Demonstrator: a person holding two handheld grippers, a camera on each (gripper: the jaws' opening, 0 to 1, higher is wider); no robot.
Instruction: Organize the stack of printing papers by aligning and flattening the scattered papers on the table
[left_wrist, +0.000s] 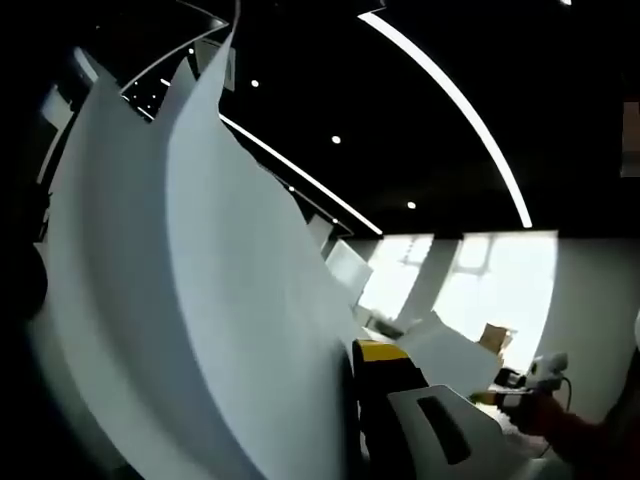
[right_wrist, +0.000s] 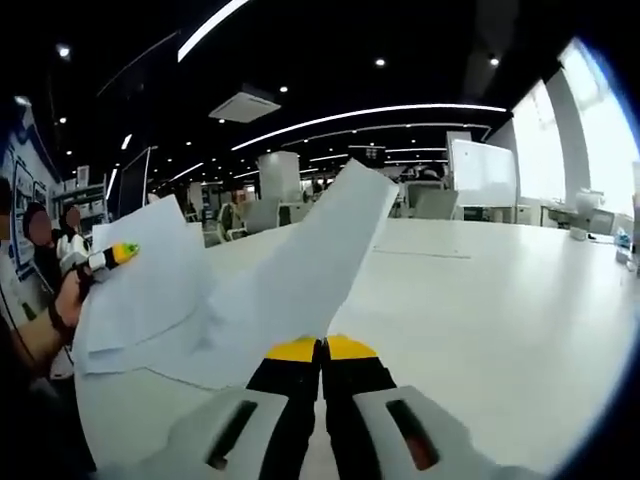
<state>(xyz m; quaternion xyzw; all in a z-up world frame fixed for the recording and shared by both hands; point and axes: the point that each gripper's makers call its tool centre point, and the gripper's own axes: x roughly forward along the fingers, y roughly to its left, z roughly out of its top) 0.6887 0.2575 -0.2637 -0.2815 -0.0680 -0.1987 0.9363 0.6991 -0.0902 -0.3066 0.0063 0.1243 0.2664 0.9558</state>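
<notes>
My right gripper (right_wrist: 322, 350) pinches smooth white sheets (right_wrist: 300, 275) at centre frame over the glossy table (right_wrist: 500, 300); my left gripper (left_wrist: 375, 365) pinches curling paper (left_wrist: 200, 300).

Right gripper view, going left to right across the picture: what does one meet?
The left gripper held in a hand → the flat sheets → the raised sheet pinched by the right gripper → bare white table.

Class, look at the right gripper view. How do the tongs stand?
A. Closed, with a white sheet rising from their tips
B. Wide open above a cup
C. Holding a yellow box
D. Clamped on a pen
A: the right tongs are pressed together, and the paper sheet rises from their yellow tips.
</notes>
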